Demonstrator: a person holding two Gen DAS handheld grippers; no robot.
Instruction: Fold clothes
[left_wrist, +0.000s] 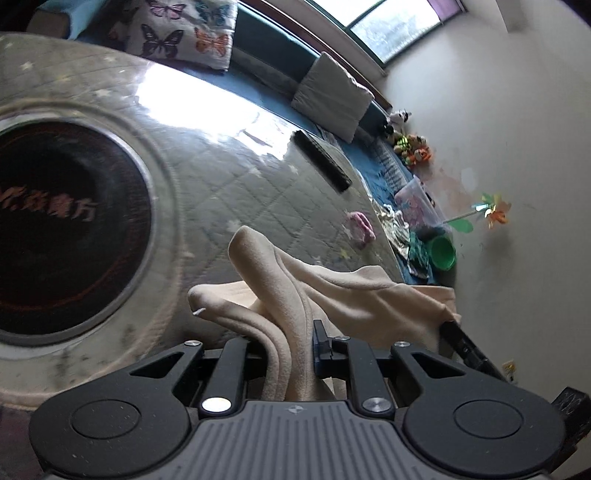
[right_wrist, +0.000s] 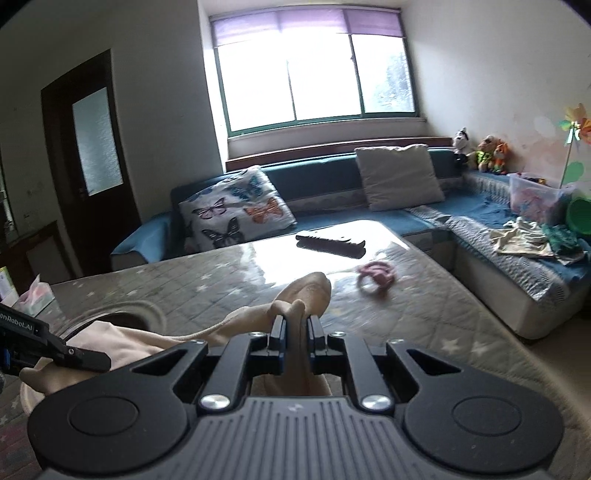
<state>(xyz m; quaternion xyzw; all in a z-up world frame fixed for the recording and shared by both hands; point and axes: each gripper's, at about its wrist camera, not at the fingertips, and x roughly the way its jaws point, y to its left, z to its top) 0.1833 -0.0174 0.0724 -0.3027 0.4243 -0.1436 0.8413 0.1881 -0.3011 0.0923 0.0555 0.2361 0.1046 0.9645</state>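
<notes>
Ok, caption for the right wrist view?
Right gripper clamps a cream fleece garment above the quilted star-print table cover.

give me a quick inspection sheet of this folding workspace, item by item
surface: quilted grey star-print table cover under glare, with a round dark inset.
job's things: cream fleece garment bunched and lifted between both grippers.
clutter: long dark brush-like object; small pink fabric item; tissue pack at the table's edge.
grippers: left gripper shut on the garment; right gripper shut on another fold of it.
cables: nothing seen.
surroundings: blue corner sofa, butterfly-print cushion, grey cushion, plush toys, window, dark door.
</notes>
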